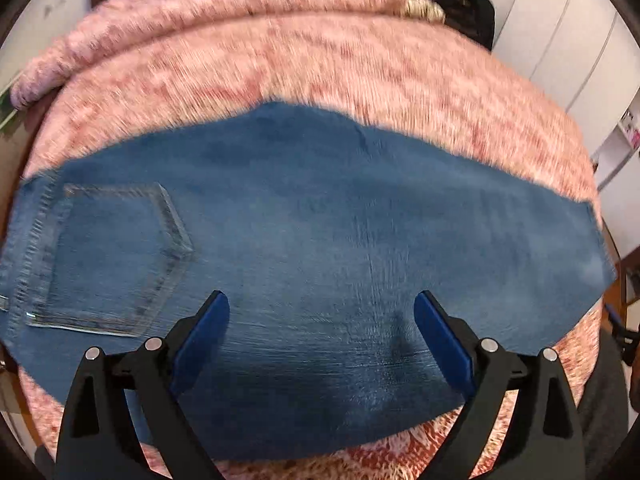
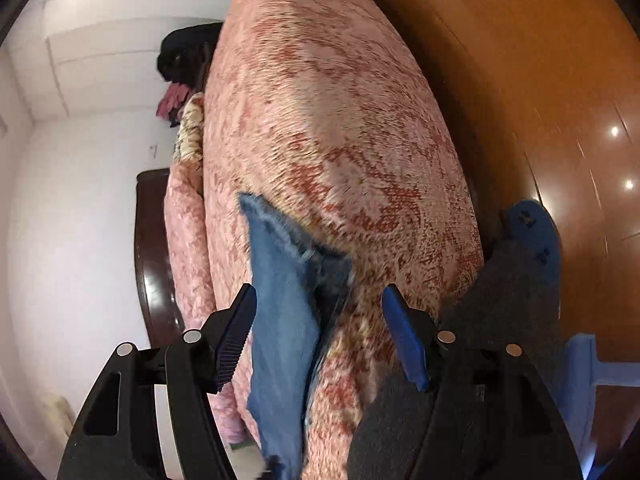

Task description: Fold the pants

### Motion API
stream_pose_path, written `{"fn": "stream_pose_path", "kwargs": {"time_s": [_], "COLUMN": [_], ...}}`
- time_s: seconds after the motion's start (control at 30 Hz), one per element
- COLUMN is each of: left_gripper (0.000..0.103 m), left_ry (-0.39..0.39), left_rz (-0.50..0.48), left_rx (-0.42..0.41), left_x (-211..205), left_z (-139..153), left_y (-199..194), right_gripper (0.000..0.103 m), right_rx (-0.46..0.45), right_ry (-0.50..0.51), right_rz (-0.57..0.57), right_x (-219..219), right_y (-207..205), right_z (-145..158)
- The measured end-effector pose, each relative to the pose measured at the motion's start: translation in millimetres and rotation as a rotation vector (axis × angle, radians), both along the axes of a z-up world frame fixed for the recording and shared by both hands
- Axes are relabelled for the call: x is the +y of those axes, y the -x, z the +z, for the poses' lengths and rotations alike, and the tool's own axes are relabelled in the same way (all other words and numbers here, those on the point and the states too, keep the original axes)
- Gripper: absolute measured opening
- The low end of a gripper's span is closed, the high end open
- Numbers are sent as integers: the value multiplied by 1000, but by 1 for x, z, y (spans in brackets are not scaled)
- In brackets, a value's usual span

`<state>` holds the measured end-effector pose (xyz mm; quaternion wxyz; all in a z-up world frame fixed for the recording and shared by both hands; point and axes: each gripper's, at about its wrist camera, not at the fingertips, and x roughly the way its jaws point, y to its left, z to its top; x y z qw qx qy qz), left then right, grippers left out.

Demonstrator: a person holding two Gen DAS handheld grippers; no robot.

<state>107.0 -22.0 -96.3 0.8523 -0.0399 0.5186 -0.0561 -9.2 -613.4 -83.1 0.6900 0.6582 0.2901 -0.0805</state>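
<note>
Blue jeans (image 1: 320, 208) lie flat across a pink patterned blanket (image 1: 280, 56), with a back pocket (image 1: 116, 256) at the left. My left gripper (image 1: 320, 296) hovers over the near edge of the denim, its blue-padded fingers wide open and nothing between them. In the tilted right wrist view, a hem end of the jeans (image 2: 280, 300) sticks up between the fingers of my right gripper (image 2: 320, 290). The cloth runs beside the left pad (image 2: 236, 332), and a wide gap separates it from the right pad (image 2: 404, 340). That gripper stands open.
The blanket (image 2: 340, 120) covers a bed with a dark wooden headboard (image 2: 154, 260). A black bag (image 2: 184, 52) sits at the far end. A person's grey trouser leg (image 2: 512, 280) and blue slipper (image 2: 534, 224) stand on the wooden floor (image 2: 540, 80) beside the bed.
</note>
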Motion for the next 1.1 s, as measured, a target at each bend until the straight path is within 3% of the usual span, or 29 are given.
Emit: {"fn": "stream_pose_path", "kwargs": {"time_s": [0.07,0.13,0.2,0.3,0.37,0.43,0.57,0.63,0.83,1.1], "left_gripper": [101,101,101,101,101,101,101,101,101,101], "left_ry": [-33,-82,-71,-73,-70,-72,-66,-64,-56,-52], "left_rz": [-20,-53,-42,-44,-44,-44,-42,-42,-40,-39], "left_rx": [-11,-50,-65,-63,-63,-68,-76,-83,-93,-101], "left_x": [-5,-12,-11,-10,-10,-9,-9,-9,-8,-7], "left_z": [-7,-13,-14,-12,-12,-15,-17,-18,-18,-19], "left_y": [6,14,17,17,17,12,11,12,13,13], "right_gripper": [64,64,64,64,64,48,45,21,17,17], "right_rx": [-25,-6,-41,-80,-59,-58,-52,-29,-43,-97], "right_ry": [-25,-36,-65,-35,9,41,62,56,246,338], "right_rz": [3,11,5,18,38,51,59,36,72,112], "right_x": [-1,2,5,9,11,13,15,15,29,47], "right_y": [-7,-14,-17,-21,-25,-29,-32,-27,-33,-38], "right_z": [-5,-12,-16,-14,-8,-4,-5,-8,21,45]}}
